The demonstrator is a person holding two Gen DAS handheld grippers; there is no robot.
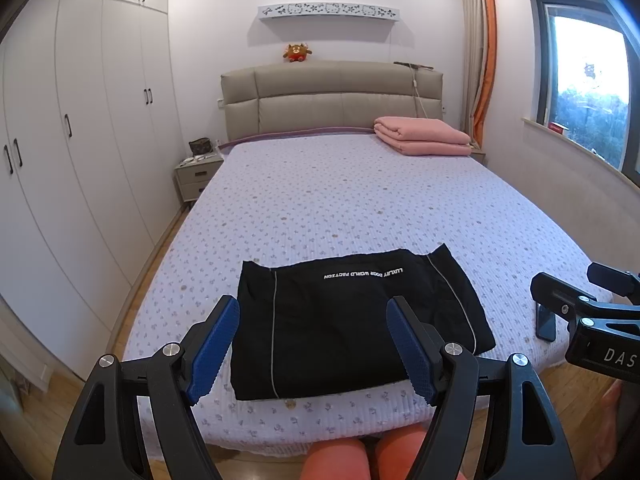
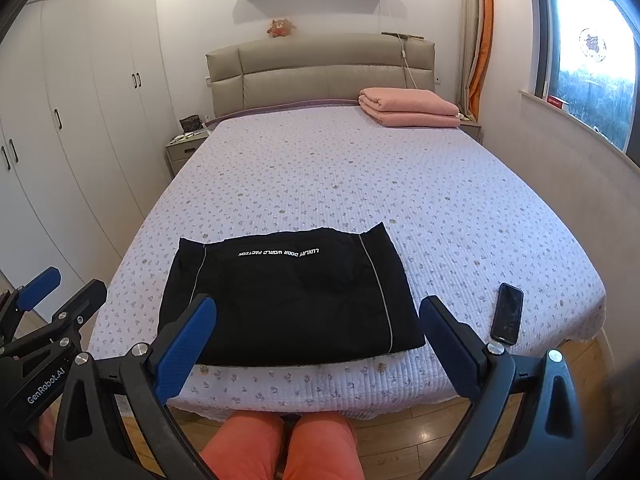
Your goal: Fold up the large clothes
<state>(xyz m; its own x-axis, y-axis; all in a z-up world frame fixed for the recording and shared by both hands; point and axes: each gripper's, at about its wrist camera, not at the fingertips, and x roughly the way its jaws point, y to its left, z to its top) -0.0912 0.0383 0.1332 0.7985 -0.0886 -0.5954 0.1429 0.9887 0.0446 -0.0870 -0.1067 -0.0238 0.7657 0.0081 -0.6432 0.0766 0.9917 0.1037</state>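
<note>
A white wardrobe (image 1: 80, 120) fills the left wall, and a bed (image 1: 360, 200) with a pale flowered quilt takes up most of the room, its padded beige headboard (image 1: 332, 100) against the far wall. A window (image 1: 588, 80) with an orange-edged curtain (image 1: 484, 52) stands on the right.

On the near end of the bed lies the black garment (image 1: 340, 320), folded into a flat rectangle with white piping and a line of white lettering near its far edge. A folded pink blanket (image 1: 424, 136) sits at the far right corner by the headboard, well apart from the garment. A small nightstand (image 1: 196, 176) stands left of the bed.

The left gripper (image 1: 312, 344) hangs above the garment's near edge, released, blue pads spread wide with nothing between them. The right gripper (image 2: 320, 340) is likewise spread open and empty, above the garment's near right part.

The person's knees (image 2: 280, 444) in orange cloth show at the bed's foot. A dark phone (image 2: 507, 313) lies on the quilt just right of the garment. A small plush toy (image 1: 297, 53) sits atop the headboard.
</note>
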